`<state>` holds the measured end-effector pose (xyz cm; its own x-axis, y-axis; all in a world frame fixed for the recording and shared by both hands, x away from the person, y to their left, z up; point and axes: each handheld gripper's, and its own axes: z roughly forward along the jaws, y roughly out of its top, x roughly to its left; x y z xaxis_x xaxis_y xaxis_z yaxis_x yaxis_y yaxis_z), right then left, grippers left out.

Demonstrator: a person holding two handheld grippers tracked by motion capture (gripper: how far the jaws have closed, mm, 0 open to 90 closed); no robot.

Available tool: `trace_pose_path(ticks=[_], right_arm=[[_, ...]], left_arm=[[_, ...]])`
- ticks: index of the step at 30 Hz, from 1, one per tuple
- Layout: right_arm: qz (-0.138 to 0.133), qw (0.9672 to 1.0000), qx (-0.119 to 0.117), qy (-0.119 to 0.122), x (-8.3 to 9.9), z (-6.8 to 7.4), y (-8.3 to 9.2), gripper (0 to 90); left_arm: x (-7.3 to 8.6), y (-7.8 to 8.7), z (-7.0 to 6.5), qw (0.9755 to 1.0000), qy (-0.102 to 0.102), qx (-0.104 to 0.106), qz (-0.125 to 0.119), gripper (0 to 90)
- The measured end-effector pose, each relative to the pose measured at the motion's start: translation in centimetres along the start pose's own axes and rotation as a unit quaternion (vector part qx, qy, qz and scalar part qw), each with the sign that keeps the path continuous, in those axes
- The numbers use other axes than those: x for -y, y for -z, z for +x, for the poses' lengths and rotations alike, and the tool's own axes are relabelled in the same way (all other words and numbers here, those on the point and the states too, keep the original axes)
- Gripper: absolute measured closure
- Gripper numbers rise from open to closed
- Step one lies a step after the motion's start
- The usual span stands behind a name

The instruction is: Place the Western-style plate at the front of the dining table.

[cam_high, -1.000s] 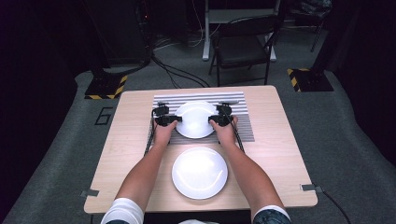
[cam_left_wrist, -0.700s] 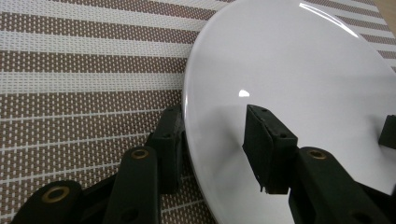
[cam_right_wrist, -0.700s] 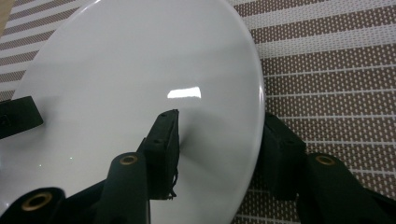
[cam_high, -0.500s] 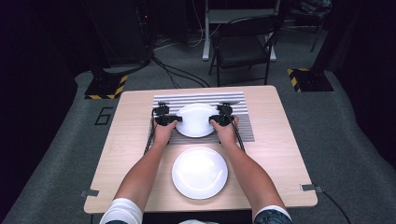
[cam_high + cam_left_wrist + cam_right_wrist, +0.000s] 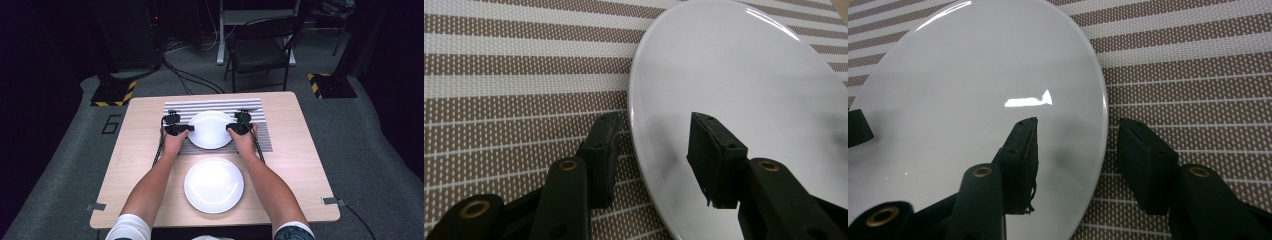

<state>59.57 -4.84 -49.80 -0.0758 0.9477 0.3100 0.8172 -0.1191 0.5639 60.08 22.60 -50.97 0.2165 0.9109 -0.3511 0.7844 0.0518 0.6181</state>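
A white plate (image 5: 210,129) lies on a striped placemat (image 5: 220,105) at the back of the table. My left gripper (image 5: 189,128) is at its left rim and my right gripper (image 5: 231,128) at its right rim. In the left gripper view the jaws (image 5: 656,117) straddle the plate (image 5: 744,75) rim, one over the plate and one over the mat; they have just been opening. In the right gripper view the gripper (image 5: 1079,122) straddles the plate (image 5: 973,75) rim likewise, with a gap between the outer jaw and the rim. A second white plate (image 5: 214,185) sits nearer the person.
The wooden table (image 5: 145,150) has bare wood to the left and right of the mat. Behind it stand a folding chair (image 5: 260,50) and two floor bases with yellow-black stripes (image 5: 112,92) (image 5: 330,85). Cables cross the grey floor.
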Motion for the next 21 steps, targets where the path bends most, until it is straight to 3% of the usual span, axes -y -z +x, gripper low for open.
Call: trace_pose_path(ticks=[12,16,21], right_arm=[[0.006,0.9999,-0.009,0.0,1.1,-0.1,0.4,51.0],[0.013,0.9998,-0.016,0.002,1.4,0.4,0.5,53.0],[0.012,0.9998,-0.002,0.014,1.5,0.6,0.4,53.9]], left_arm=[[0.7,0.8,-0.5,0.9999,-0.011,0.006,-0.003,55.2],[1.0,0.9,-0.4,0.9999,-0.002,0.009,-0.004,56.7],[0.9,0.9,-0.5,1.0,-0.003,0.004,-0.007,57.5]])
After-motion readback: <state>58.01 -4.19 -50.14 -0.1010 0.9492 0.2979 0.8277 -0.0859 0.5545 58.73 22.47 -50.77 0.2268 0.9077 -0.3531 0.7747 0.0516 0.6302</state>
